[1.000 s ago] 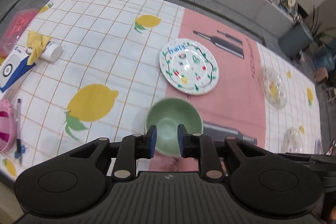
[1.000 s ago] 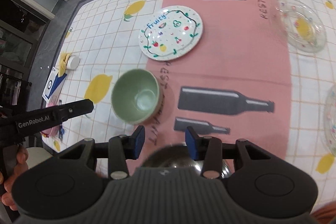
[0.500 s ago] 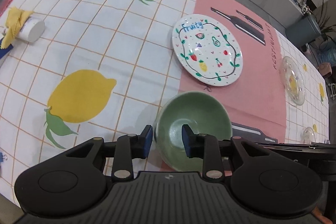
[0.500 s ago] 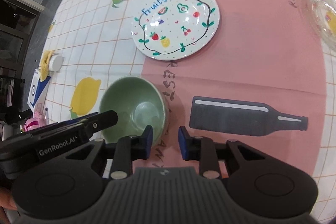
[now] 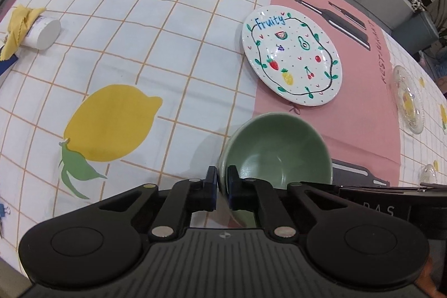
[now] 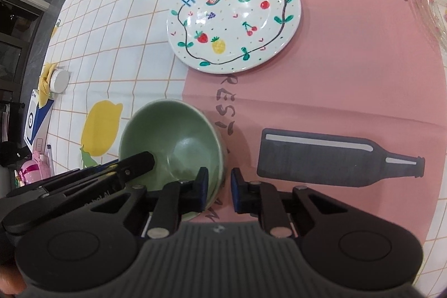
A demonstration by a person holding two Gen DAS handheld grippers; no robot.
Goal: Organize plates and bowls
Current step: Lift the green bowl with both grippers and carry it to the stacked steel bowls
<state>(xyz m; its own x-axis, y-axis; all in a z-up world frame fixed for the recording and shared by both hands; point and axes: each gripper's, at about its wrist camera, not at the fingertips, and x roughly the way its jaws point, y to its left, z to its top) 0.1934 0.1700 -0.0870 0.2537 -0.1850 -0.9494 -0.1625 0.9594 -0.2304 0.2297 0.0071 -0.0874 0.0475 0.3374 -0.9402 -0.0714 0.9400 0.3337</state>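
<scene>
Both tools have come down to the green bowl since a second ago, and their jaws have just been closing on its rim. Now the left tool pinches the near-left rim, one finger inside and one outside. The right tool grips the near-right rim the same way. Bowl stands upright on the bench, at the border of the pink cloth and the lemon cloth. Just behind it lies the fruit plate. A glass dish lies well apart, at right.
</scene>
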